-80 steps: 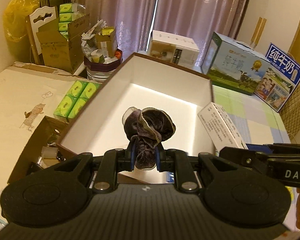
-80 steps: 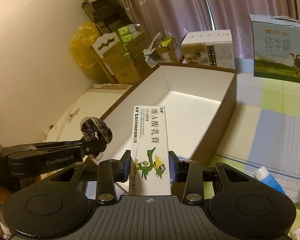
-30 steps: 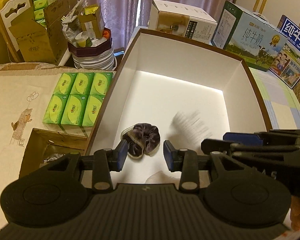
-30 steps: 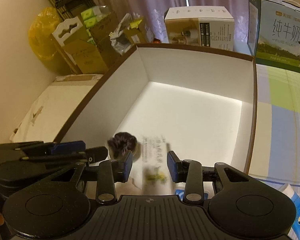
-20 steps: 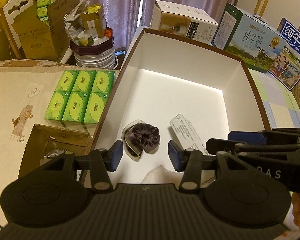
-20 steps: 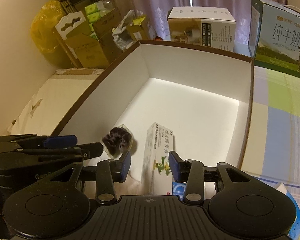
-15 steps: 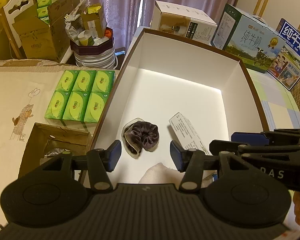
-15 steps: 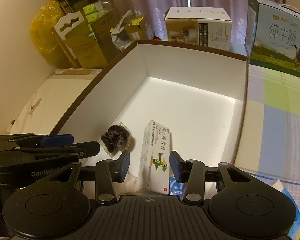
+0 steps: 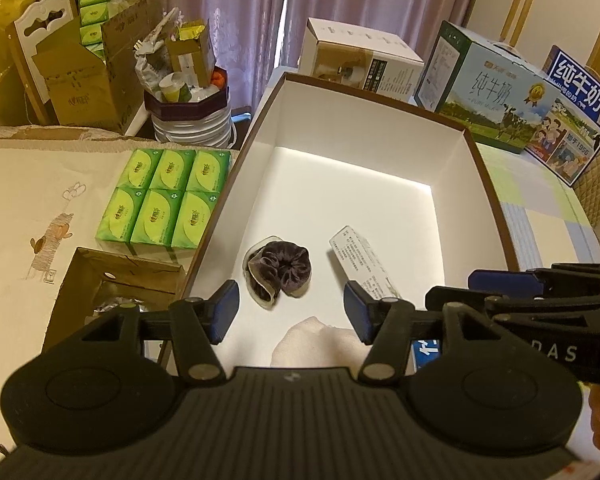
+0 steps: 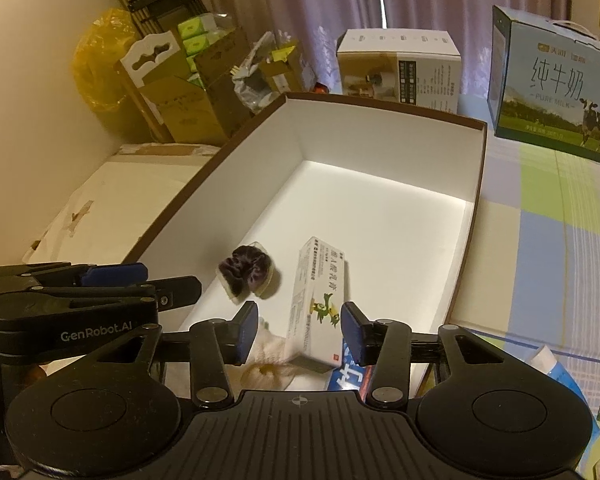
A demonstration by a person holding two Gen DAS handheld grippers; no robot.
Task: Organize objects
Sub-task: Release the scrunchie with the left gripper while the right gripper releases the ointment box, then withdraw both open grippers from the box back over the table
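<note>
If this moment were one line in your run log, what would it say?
left tongs: open, empty, just widened | right tongs: open, empty, just widened | scrunchie and ointment carton: lying apart inside white box

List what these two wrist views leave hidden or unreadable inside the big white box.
- Near end of the white box: both views, covered by the gripper bodies.
- White cloth: left wrist view, lower part behind the left gripper.
- Blue packet: right wrist view, mostly behind the right gripper.
- Ointment carton: small print unreadable.
</note>
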